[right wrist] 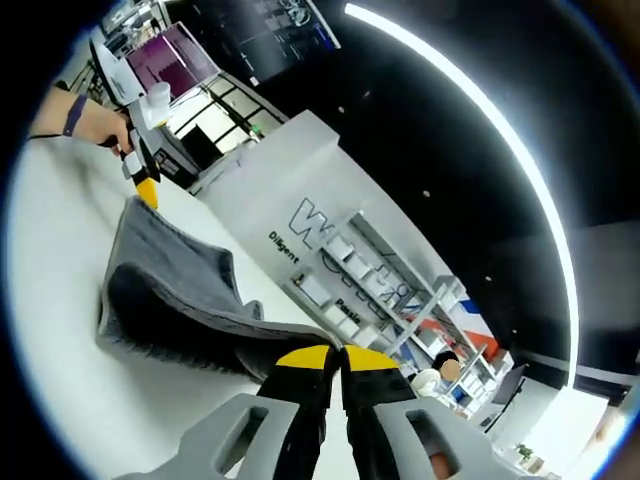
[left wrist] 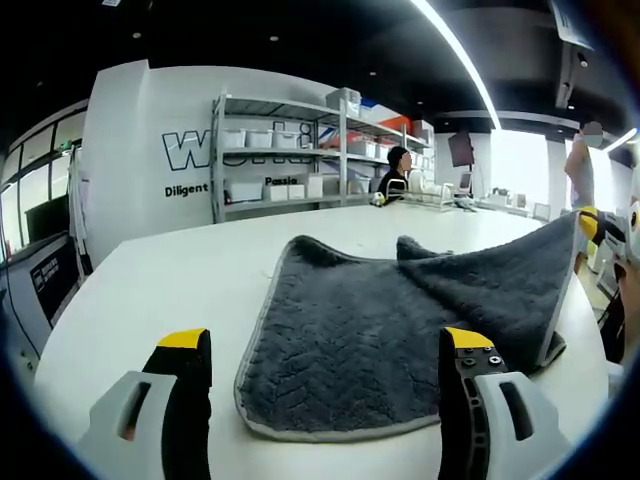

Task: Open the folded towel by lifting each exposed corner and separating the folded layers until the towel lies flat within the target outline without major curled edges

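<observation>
The right hand-held gripper (right wrist: 336, 352), its yellow-tipped jaws pressed together on a corner of the dark grey plush towel with pale edging (right wrist: 165, 290), holds that corner raised off the white counter (right wrist: 60, 260), apparently to peel the folded layer back. The left hand-held gripper (left wrist: 325, 345) waits with jaws wide apart and empty, low over the counter (left wrist: 170, 280) just short of the towel's (left wrist: 370, 340) near hem, seemingly poised for the next corner; the cloth lies ahead, between its jaws, its far right flap lifted and rumpled, not yet flat
</observation>
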